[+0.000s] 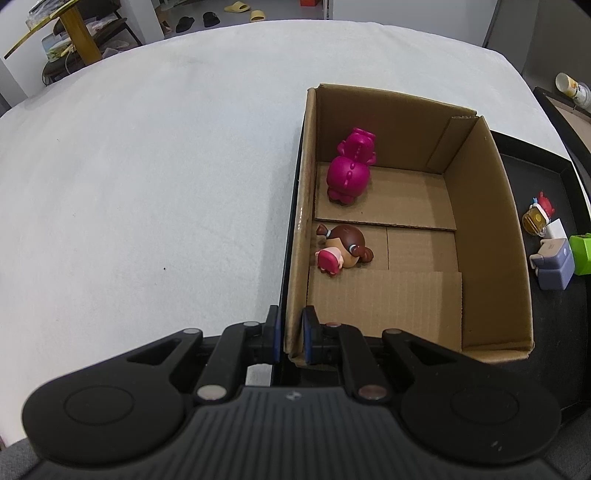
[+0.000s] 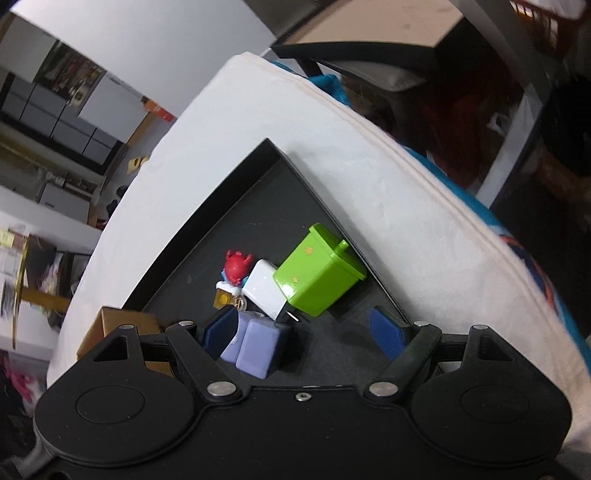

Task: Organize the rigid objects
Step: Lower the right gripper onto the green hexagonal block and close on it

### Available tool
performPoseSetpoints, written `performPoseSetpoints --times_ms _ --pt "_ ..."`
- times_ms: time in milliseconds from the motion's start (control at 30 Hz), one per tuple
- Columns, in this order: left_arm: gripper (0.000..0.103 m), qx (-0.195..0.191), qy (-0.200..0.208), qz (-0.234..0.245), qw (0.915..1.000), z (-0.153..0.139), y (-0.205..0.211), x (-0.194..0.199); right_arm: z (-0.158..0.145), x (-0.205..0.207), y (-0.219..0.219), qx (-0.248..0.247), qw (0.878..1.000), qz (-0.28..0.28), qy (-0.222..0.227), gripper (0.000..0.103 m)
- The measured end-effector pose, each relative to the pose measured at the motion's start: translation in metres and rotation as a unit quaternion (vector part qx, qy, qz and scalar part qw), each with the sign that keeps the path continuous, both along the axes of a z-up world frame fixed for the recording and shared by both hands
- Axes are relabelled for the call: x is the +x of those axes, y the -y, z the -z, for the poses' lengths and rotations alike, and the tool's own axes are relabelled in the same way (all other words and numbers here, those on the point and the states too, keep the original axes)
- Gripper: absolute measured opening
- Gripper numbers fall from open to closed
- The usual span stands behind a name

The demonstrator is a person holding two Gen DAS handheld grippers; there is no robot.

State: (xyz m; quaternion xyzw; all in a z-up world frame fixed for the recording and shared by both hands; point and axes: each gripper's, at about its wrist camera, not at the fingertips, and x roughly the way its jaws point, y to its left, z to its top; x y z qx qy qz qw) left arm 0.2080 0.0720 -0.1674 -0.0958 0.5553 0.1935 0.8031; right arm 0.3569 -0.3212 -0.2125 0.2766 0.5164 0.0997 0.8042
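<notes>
A cardboard box (image 1: 484, 236) stands on a black tray (image 1: 546, 173). Inside it lie a magenta figure (image 1: 349, 171) and a brown-haired doll (image 1: 341, 249). My left gripper (image 1: 290, 334) is shut on the box's near left wall. Beside the box on the tray lie a lilac block toy (image 1: 552, 264), a green bin (image 1: 580, 254), a white cube (image 1: 557, 229) and a red-topped figure (image 1: 539, 214). In the right wrist view my right gripper (image 2: 306, 334) is open above the tray (image 2: 236, 214), its left pad against the lilac toy (image 2: 258, 347), near the green bin (image 2: 319, 275), white cube (image 2: 264, 290) and red figure (image 2: 234, 269).
A white cloth covers the table (image 1: 147, 184). A wooden rack (image 1: 74, 40) and sandals (image 1: 236, 7) are beyond the far edge. A cup (image 1: 570, 86) stands at the far right. A chair and clutter lie past the table's right edge (image 2: 461, 206).
</notes>
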Motion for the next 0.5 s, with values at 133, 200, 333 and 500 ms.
performPoseSetpoints --times_ms 133,200,333,500 --pt "0.011 0.004 0.000 0.007 1.0000 0.000 0.002 0.002 0.009 0.006 -0.002 0.009 1.000 0.013 -0.017 0.078" --pt "0.011 0.004 0.000 0.008 1.0000 0.001 0.001 0.003 0.013 0.010 -0.001 0.015 0.999 0.021 -0.026 0.078" --pt "0.011 0.000 -0.001 0.007 1.0000 0.001 -0.001 0.002 0.019 0.018 -0.001 0.035 0.998 0.039 -0.035 0.078" --pt "0.011 0.002 -0.001 0.009 1.0000 0.002 -0.001 0.003 0.025 0.029 0.000 0.050 0.996 0.062 -0.045 0.078"
